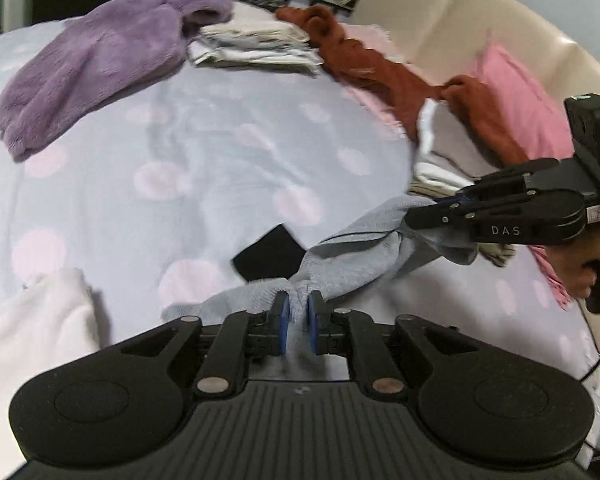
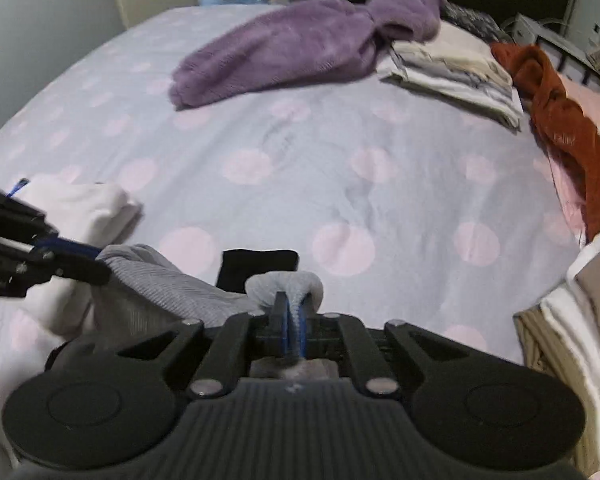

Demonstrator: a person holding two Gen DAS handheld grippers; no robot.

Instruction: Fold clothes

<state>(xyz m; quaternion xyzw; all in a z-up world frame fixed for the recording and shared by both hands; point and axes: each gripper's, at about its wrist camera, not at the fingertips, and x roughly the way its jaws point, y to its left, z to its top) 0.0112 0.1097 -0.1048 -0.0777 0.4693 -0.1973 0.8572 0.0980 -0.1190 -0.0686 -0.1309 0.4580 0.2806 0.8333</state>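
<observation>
Grey knit garment [image 1: 352, 256] is pinched at two points: a bunched edge is gripped between the blue pads of the left gripper [image 1: 299, 322], and another fold is clamped in the right gripper [image 2: 294, 322], whose jaws are nearly pressed together. The cloth hangs slack between them, low over the polka-dot bedspread [image 1: 204, 152], beside a black item [image 1: 268, 258]. For a clean fold, both grips should be kept firm, the span drawn taut and level, and the garment laid flat on bare bedspread, clear of the purple fleece [image 2: 292, 52] and the folded stack [image 2: 452, 72].
</observation>
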